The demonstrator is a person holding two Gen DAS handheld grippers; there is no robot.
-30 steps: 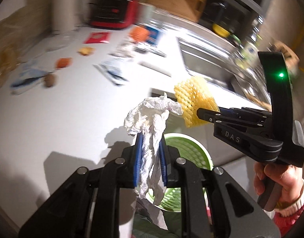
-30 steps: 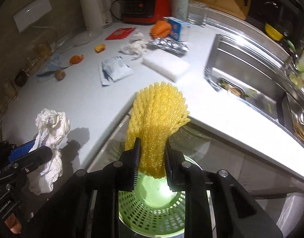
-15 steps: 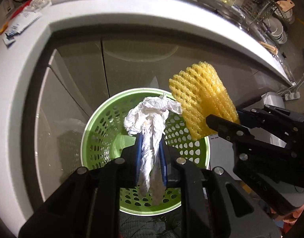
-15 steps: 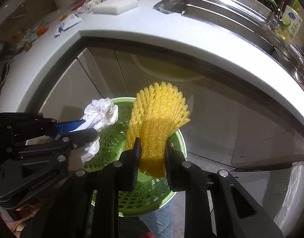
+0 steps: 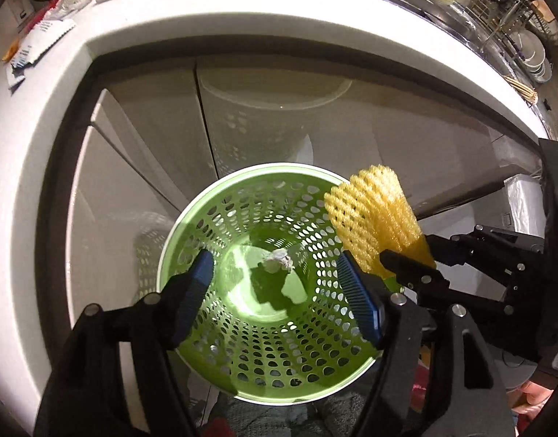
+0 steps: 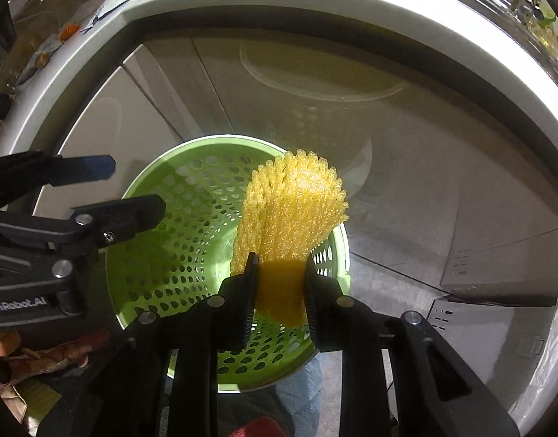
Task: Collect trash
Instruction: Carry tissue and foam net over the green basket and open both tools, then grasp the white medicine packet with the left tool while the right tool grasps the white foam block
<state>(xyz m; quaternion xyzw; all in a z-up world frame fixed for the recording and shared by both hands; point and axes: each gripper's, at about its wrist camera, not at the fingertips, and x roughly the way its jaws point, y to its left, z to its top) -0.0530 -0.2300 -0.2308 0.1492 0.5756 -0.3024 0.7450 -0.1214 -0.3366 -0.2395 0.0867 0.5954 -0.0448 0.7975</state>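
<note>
Green perforated plastic fills my left wrist view: the round waste basket (image 5: 191,218) stands on the floor below the curved white counter (image 5: 169,18). My left tool (image 5: 279,284) hangs over its mouth with the blue pads spread wide and nothing between them. A small crumpled white tissue (image 5: 279,260) lies on the basket's bottom. At the right edge of the rim, my right tool (image 5: 410,266) holds the yellow foam fruit net (image 5: 370,211), which fans out above the basket.

From my right wrist view, the net (image 6: 293,204) is pinched at its lower end between my right tool's (image 6: 279,291) black pads, jaws narrow around it, and it rises over the far right side of the basket (image 6: 151,255). My left tool (image 6: 133,189) shows at the left, jaws apart.

I judge the step in hand to be dropping the net. The next move calls for opening my right tool while the net is over the opening, perhaps shifting it a little inward first, since it sits close to the rim and could catch there. More litter waits on the counter.
</note>
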